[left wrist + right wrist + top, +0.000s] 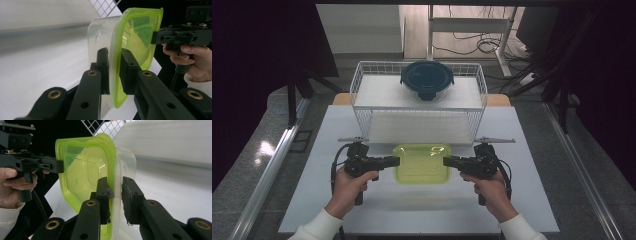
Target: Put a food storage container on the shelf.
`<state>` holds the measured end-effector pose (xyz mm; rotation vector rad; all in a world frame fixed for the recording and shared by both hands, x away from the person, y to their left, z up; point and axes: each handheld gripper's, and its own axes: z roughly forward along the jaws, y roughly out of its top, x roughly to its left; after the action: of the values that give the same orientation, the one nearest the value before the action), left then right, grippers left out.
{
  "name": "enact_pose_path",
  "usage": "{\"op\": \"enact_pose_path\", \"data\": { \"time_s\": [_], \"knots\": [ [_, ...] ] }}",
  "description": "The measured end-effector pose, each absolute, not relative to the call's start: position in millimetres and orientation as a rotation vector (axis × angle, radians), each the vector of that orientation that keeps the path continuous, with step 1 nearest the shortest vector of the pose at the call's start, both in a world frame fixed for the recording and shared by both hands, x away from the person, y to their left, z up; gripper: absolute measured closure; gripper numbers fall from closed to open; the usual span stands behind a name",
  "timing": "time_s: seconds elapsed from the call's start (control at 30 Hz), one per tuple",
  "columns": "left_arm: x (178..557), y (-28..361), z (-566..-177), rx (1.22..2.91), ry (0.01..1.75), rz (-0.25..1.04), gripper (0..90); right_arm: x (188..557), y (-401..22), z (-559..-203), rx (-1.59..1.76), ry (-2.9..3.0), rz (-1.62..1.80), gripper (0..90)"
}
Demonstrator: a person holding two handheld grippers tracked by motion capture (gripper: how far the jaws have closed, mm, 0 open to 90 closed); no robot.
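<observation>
A white table sits in a dim room, cables trailing on the floor beyond. The left gripper point(396, 161) and the right gripper point(447, 161) each pinch the rim of a clear plastic box with a lime-green lid point(422, 163), held between them just in front of the white wire basket point(362, 102), where a round dark-lidded glass container point(427, 80) sits on top. Both holds catch only the rim; uneven lifting could tilt the box or pop its lid.
</observation>
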<state>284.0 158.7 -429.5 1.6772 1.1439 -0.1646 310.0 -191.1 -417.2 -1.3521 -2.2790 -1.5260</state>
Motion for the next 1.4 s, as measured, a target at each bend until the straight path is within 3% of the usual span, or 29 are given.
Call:
{"op": "enact_pose_path", "data": {
  "time_s": [1.4],
  "knots": [
    [306, 160, -360, 1.649, 1.063, -0.069, 80.4, 328, -189, -343, -1.266, -2.367, -1.679, 75.5]
  ]
}}
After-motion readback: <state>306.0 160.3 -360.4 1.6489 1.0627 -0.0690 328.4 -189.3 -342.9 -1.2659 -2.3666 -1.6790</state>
